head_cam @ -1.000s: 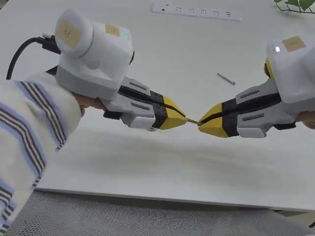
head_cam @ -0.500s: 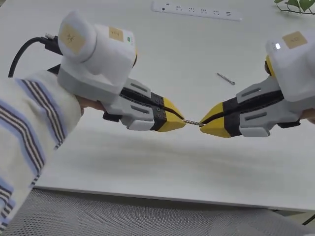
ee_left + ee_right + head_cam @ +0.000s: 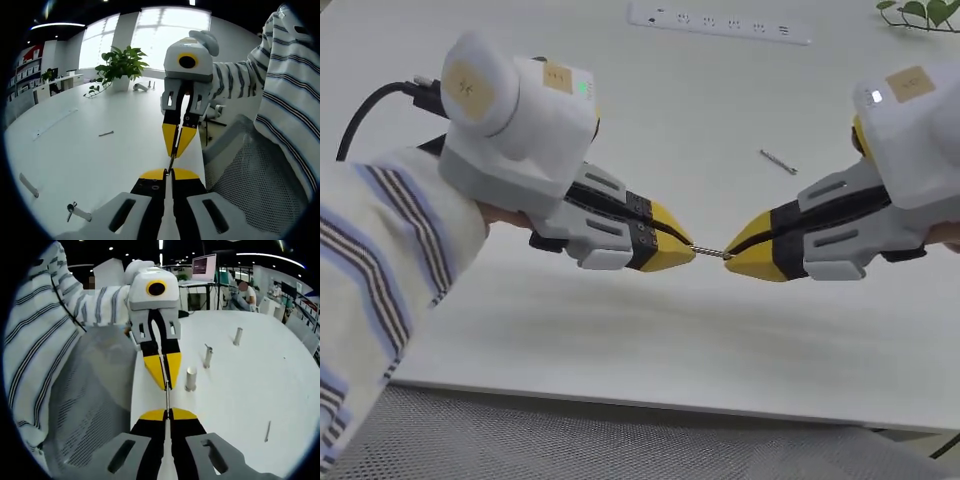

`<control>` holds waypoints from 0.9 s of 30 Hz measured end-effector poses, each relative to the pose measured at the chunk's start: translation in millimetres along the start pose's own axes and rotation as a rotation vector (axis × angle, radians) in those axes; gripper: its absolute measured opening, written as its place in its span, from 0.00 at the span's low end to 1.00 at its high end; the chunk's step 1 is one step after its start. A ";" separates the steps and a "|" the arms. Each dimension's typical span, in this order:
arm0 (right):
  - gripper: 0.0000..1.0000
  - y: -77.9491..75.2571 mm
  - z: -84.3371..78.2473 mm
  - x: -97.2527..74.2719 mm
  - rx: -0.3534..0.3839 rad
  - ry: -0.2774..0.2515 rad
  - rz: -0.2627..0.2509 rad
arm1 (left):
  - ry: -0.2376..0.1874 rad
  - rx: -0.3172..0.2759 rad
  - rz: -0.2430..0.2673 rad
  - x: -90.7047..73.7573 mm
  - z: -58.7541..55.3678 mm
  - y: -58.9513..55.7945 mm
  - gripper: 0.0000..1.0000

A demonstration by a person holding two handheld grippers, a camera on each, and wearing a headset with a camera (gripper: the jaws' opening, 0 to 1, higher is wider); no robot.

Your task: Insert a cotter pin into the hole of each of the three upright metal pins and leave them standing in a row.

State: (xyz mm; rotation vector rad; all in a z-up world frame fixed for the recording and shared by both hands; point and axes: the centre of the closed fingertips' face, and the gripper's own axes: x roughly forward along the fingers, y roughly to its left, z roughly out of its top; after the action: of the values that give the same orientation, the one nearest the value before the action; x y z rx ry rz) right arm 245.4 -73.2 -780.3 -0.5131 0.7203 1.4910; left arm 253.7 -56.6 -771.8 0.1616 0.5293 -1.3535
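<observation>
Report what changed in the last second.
Very little. The left gripper dipped slightly and the right gripper barely shifted. Both stay shut on the thin pin bridging their tips above the table. The loose pin on the table lies unmoved.

Bright, even daylight; soft shadow band across the lower counter (image 3: 650, 330). Windows (image 3: 170, 35) blown out at upper centre; fisheye edges bend.

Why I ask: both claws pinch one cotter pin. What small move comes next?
Probably open the left gripper: both claws are shut on the one cotter pin, and the right gripper faces the upright metal pins, so it could carry it there.
</observation>
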 end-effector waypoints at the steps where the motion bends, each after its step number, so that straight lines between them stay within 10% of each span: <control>1: 0.03 -0.3 0.0 0.1 -0.001 0.000 -0.002 | -0.003 0.012 0.003 -0.1 0.3 0.6 0.02; 27: 0.04 -3.9 -10.3 23.1 0.086 0.026 -0.083 | 0.102 -0.036 0.014 -19.2 -45.7 -2.8 0.25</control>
State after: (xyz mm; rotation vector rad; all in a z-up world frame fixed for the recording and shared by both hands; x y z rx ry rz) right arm 246.6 -64.3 -804.3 -0.4916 0.7716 1.3725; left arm 236.5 -21.6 -802.5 0.2051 0.6363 -1.3262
